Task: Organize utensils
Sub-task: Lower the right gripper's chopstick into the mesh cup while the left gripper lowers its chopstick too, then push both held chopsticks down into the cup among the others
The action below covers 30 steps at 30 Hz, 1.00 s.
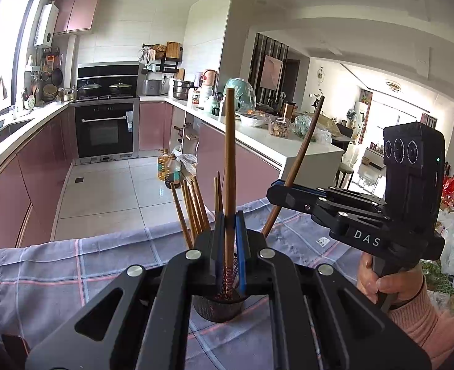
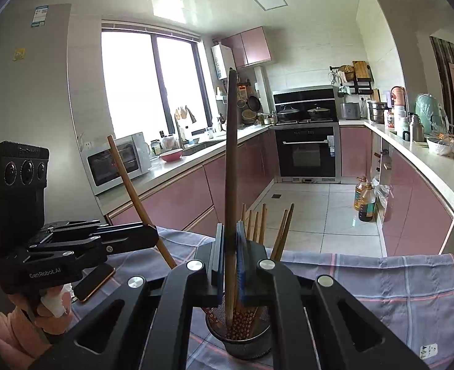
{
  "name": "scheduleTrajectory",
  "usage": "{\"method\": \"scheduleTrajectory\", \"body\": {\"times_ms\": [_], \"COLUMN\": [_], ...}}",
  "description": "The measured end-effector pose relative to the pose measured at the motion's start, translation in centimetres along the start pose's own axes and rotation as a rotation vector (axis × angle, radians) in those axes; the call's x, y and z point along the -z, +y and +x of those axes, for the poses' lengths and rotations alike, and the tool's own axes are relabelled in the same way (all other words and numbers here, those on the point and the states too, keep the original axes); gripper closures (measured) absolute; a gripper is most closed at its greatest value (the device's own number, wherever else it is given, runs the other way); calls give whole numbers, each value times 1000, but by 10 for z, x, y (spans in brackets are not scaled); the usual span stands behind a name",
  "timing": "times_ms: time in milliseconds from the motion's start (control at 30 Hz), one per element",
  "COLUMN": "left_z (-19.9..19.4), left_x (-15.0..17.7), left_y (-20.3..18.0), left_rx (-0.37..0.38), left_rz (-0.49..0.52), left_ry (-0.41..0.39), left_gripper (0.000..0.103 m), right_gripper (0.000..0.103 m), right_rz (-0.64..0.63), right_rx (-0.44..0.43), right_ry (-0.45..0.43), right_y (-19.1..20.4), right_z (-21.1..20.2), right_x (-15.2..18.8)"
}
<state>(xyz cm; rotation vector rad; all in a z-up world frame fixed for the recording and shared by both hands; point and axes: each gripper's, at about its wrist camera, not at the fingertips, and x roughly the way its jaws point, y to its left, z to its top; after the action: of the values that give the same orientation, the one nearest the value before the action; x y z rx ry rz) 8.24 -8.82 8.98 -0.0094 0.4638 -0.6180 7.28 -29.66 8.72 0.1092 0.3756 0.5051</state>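
Chopsticks: one pinched upright in each gripper, left gripper [image 1: 229,237] and right gripper [image 2: 230,259], above the mesh holder [image 2: 247,343] on a checked cloth [image 2: 396,283]. Risk: a tilted tip may catch the rim and tip it.

Two long brown chopsticks are held up in the air. One chopstick [image 1: 229,166] stands almost straight up, right over the cup [image 1: 216,305]. The other chopstick [image 1: 301,154] leans to the right, just beside the first. The cup is dark, round and made of mesh. It sits on a checked cloth [image 1: 72,271]. More chopsticks [image 1: 193,206] stand in it, brown at the top ends and red with little patterns at the bottom.
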Motion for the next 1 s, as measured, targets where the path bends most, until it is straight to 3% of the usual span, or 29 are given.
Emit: {"method": "scheduleTrajectory", "body": {"times_ms": [1000], "left_z": [25], "left_x": [5], "left_y": [4], "left_rx": [-6], "left_rz": [-20], "left_ry": [122], "left_gripper": [95], "right_gripper": [97], "right_rz": [17], "right_rx": [23], "right_ry": [123], "right_y": [-9], "right_z": [38], "right_x": [19]}}
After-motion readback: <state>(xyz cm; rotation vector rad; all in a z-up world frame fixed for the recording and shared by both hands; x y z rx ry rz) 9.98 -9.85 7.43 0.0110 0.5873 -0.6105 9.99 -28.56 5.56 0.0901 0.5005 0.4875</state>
